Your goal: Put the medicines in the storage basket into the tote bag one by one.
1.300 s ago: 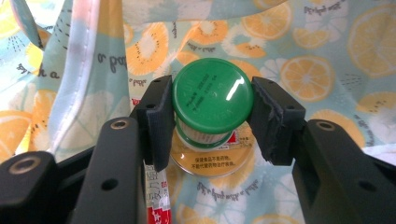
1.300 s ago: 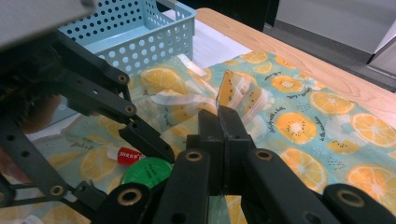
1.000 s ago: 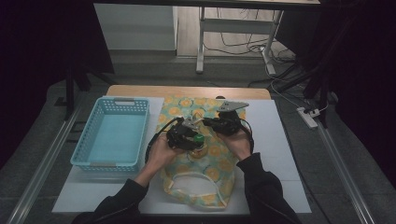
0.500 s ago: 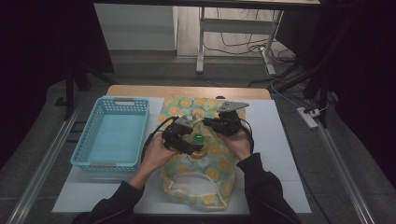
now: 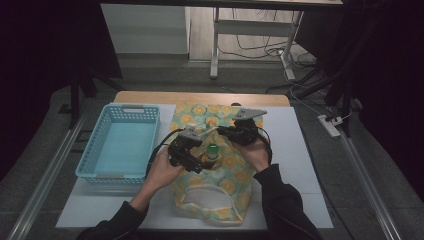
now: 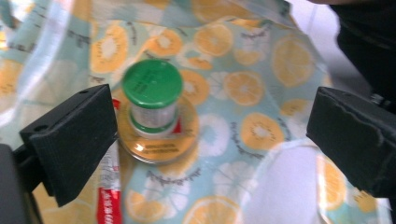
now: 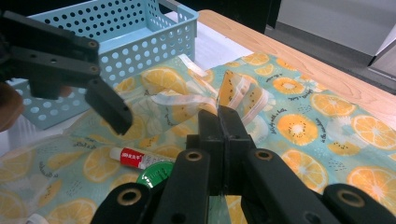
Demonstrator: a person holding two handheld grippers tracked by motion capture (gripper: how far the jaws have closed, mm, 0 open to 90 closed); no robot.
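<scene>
A small bottle with a green cap (image 6: 153, 100) stands upright on an orange-slice print bag (image 5: 220, 200) in the middle of the table. A red-and-white tube (image 6: 108, 196) lies beside it. My left gripper (image 6: 212, 133) hovers over the bottle and its jaws have just been opening. They stand wide, the bottle sits close to the left jaw, and nothing presses on it. In the high view the left gripper (image 5: 196, 156) is just left of the bottle (image 5: 213, 150). My right gripper (image 7: 223, 122) is shut on a raised edge of the bag (image 7: 233, 91), right of the bottle.
A light blue perforated basket (image 5: 122, 142) stands at the left of the white mat (image 5: 295, 165), with nothing in it. A bare wooden strip (image 5: 200, 97) runs along the table's far edge. Beyond it are a floor with cables and a desk frame (image 5: 215, 45).
The left gripper's jaws have opened and let go of the green-capped bottle, which stays upright. That gripper has drawn a little left, away from it. The right gripper has kept still.
</scene>
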